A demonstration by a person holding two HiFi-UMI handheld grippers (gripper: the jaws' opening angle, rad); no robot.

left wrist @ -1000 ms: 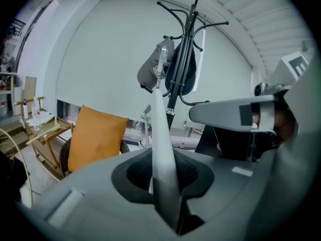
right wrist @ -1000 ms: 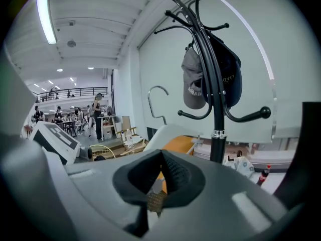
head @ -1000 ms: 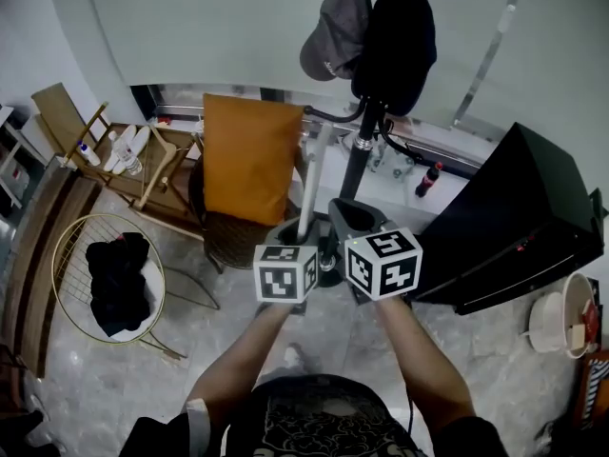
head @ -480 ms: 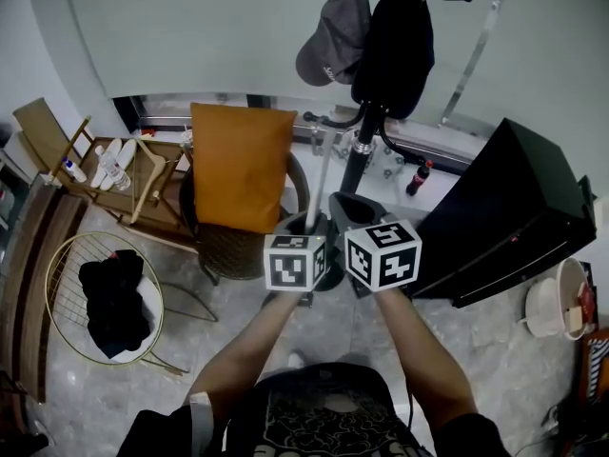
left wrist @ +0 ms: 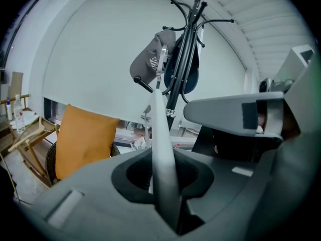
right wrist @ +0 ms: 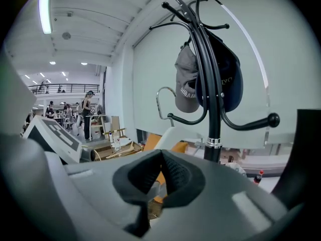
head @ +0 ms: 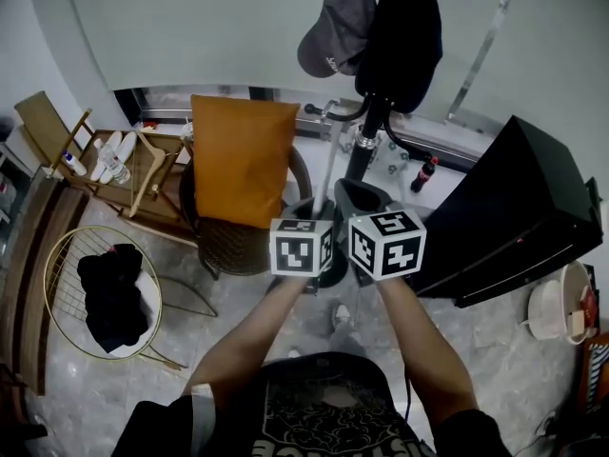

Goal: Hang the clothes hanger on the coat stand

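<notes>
- Since the earlier frame, both grippers are sitting higher in the head view and nearer the stand (head: 364,146). The person is closing in on it.
- The hanger (head: 327,174) is standing upright between the person and the stand, well short of the pegs and not yet hung.
- The left gripper (left wrist: 163,172) is clamping its lower body. The right gripper (right wrist: 159,157) is riding just beside, its jaws pressed together on nothing visible.
- It is probably handling light and stiff, but it is smooth, so it may be prone to swivelling in the pads. Gripping low is leaving the hook (left wrist: 160,59) free, which seems right.
- It is looking white and slim, with a metal hook.
- A cap (head: 333,27) and a dark bundle (head: 400,36) are hanging on the stand, while a lower peg (right wrist: 273,119) is showing bare.
</notes>
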